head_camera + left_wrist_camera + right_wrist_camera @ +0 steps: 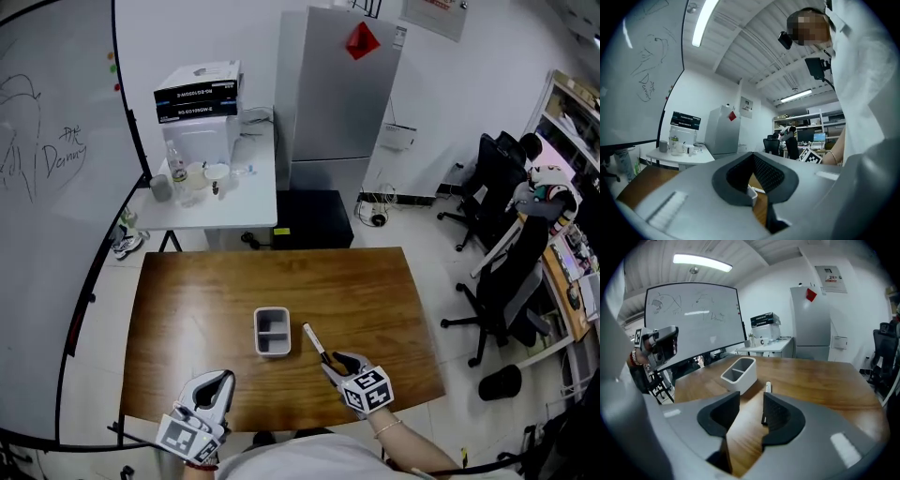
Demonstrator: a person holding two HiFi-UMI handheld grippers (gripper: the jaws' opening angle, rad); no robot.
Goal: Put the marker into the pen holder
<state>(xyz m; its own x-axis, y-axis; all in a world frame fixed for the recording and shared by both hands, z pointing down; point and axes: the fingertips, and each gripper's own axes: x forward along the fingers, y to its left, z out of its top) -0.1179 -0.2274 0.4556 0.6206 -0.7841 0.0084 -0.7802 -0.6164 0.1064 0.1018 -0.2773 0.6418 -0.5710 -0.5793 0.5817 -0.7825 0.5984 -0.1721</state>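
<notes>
A white two-compartment pen holder [258,334] [740,379] stands upright mid-table on the brown wooden table [187,309]. To its right lies the marker [315,340] [767,387], white at the far end and black near me. My right gripper [337,360] [751,398] is low over the marker's near end. Its jaws stand apart; the black end rests against the inner face of the right pad and the left pad is clear of it. My left gripper [222,378] [753,157] hovers near the table's front left, shut on nothing, with a sliver of the pen holder [751,194] showing past it.
A whiteboard [47,187] stands along the left. Behind the table are a white side table [253,197] with bottles and a box, and a grey fridge [337,94]. Office chairs [506,281] sit to the right. The table's front edge is close to both grippers.
</notes>
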